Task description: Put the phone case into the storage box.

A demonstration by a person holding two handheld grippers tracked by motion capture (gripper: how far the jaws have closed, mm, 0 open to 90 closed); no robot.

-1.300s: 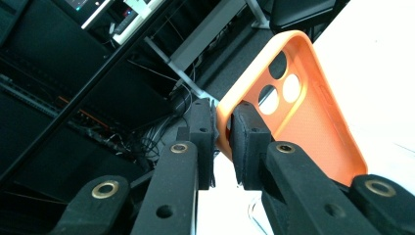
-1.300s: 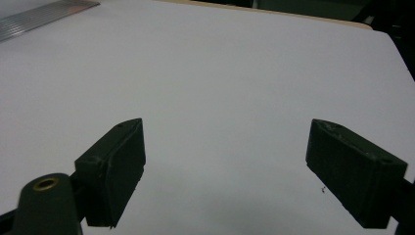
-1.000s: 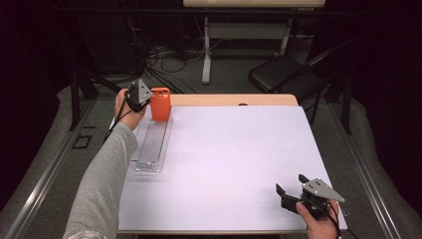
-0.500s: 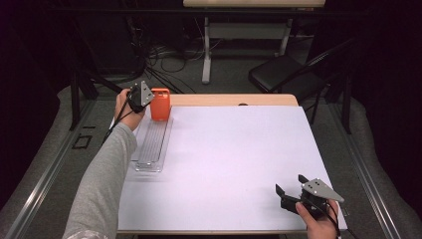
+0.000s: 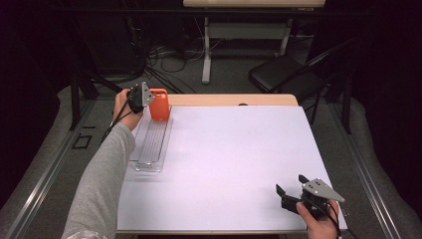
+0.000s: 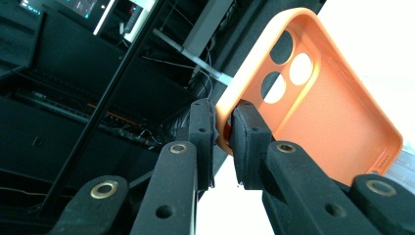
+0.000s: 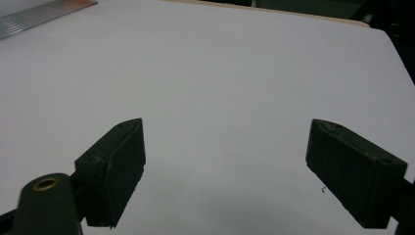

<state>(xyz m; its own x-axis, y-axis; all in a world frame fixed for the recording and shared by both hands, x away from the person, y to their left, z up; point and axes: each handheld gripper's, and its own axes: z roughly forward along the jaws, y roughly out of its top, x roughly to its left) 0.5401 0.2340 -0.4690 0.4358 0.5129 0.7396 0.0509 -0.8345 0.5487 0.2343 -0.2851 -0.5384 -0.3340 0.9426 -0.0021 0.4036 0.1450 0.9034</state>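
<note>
White table [image 5: 224, 164], gripped orange phone case [image 5: 159, 103]

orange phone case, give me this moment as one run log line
left gripper: shut on orange phone case rim | case: over clear tray far end | right gripper: open, empty

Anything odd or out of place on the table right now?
Nothing stands out. The left gripper pinches the orange phone case by its rim, above the far end of the clear tray. The right gripper rests open near the table's front corner. No spills or damage.
</note>
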